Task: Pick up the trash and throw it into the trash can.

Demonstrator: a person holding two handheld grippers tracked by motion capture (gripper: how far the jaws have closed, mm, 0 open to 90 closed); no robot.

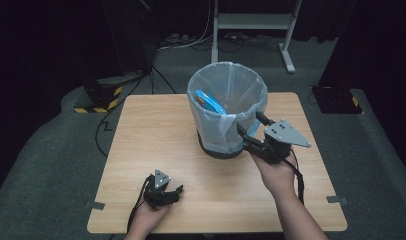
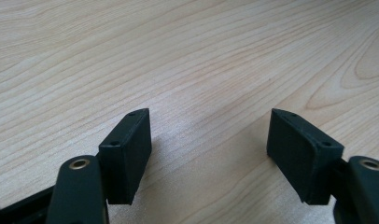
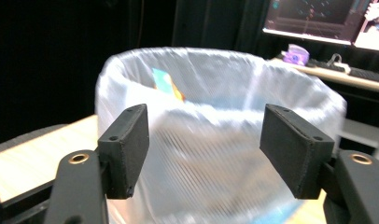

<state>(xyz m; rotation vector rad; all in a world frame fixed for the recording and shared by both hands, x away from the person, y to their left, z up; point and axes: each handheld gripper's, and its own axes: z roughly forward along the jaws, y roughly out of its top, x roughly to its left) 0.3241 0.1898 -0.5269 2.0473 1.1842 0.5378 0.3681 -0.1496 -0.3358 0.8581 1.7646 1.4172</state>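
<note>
A waste bin [image 1: 226,107] lined with a clear plastic bag stands at the middle back of the wooden table [image 1: 151,150]. A blue and orange packet [image 1: 210,101] leans inside it, against the left wall. My right gripper [image 1: 251,124] is open just to the right of the bin, jaws pointing at its side with nothing between them. In the right gripper view the bin [image 3: 215,140] sits close ahead and the packet [image 3: 168,84] peeks over the rim. My left gripper [image 1: 175,192] is open low over the table's front left; its jaws [image 2: 211,149] frame bare wood.
A white metal stand [image 1: 251,25] and cables lie on the floor behind the table. A yellow-black striped base [image 1: 101,97] sits at the back left. A desk with a monitor [image 3: 318,18] and keyboard is behind the bin in the right gripper view.
</note>
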